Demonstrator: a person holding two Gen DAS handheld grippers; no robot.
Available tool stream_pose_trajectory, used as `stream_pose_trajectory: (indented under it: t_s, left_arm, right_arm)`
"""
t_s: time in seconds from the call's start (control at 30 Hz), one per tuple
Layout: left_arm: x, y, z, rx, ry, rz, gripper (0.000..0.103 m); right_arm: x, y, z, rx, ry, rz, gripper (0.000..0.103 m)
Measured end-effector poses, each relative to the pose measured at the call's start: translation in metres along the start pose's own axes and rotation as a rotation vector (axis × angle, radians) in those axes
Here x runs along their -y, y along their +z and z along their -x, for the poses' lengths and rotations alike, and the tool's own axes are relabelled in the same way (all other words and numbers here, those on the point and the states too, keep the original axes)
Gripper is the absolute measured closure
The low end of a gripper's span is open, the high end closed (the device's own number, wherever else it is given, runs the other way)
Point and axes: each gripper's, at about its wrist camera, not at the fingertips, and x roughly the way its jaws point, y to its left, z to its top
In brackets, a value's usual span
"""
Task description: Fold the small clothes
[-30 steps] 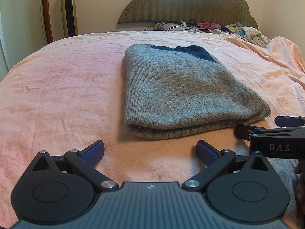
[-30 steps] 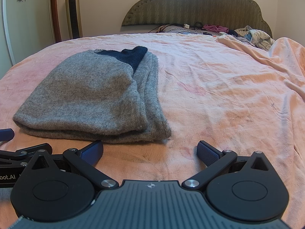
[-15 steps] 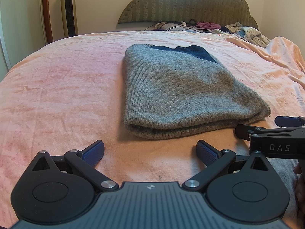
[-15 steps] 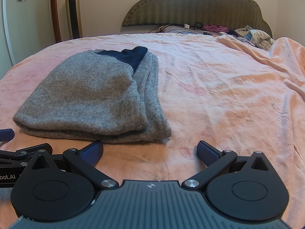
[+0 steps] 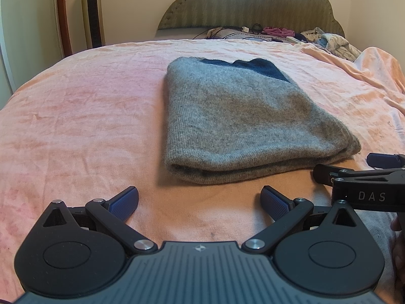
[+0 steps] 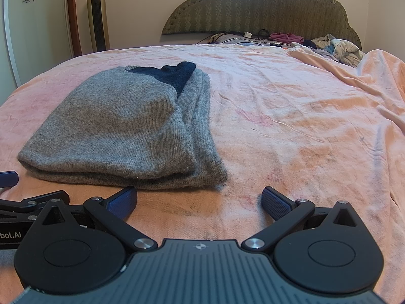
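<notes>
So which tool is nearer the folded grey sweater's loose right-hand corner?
Right. The right tool sits just short of that corner of the grey sweater, open. The left tool faces the sweater's folded left end, also open, neither touching it.

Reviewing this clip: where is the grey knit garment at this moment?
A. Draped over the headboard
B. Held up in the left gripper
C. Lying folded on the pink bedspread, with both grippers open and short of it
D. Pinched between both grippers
C: the grey knit garment lies folded flat on the pink bedspread, while the left gripper and right gripper are open, holding nothing, just short of its near edge.
</notes>
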Motion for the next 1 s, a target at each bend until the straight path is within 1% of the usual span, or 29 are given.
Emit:
stream_pose_trajectory:
  t_s: [0.2,0.7,1.0]
  left_arm:
    - [0.0014,0.0034,-0.0010,-0.026,0.012,0.016,0.000]
    - [-0.0005,0.0041,0.0001,-0.033,0.003,0.023,0.000]
    - [0.0021,0.0015,0.0002,-0.023,0.014,0.022,0.000]
  right_arm:
    - [0.0000,0.0000,0.0000,0.000,0.000,0.000,0.000]
    - [0.0002,-0.0001,0.0000,0.000,0.000,0.000,0.000]
    - [-0.0006,0.0001,0.0003,-0.001,0.000,0.001,0.000]
